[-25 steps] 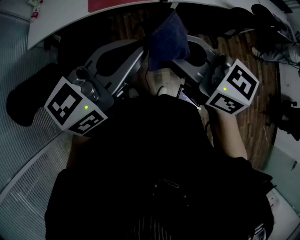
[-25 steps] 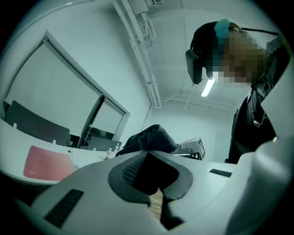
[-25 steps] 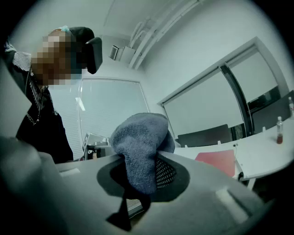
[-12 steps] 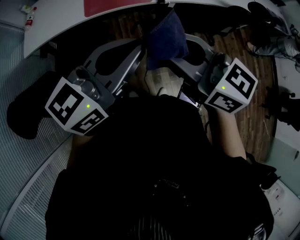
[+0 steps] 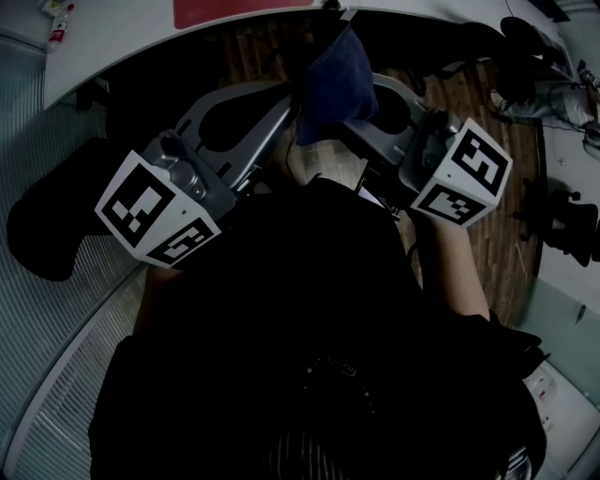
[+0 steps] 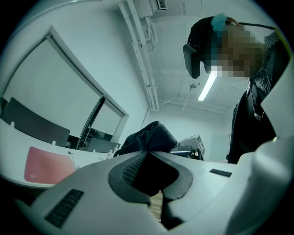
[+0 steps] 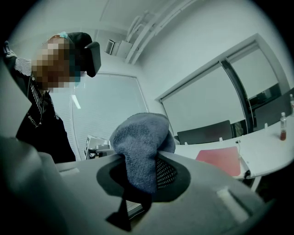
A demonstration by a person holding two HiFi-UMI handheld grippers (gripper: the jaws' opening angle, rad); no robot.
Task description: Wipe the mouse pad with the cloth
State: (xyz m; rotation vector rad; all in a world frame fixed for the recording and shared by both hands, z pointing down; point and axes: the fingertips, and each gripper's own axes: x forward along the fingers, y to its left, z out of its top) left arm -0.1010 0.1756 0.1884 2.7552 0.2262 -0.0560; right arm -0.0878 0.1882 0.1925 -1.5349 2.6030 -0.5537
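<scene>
Both my left gripper (image 5: 284,99) and right gripper (image 5: 354,124) have their jaws clamped on the limp, light dark-blue terry cloth (image 5: 333,80), short of the flat red mouse pad (image 5: 234,11) on the white table (image 5: 122,37). I judge bunched folds grip best.

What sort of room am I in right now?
Most likely an office meeting room: a long white table with a red mouse pad on it, dark chairs behind, and a ceiling strip light.
</scene>
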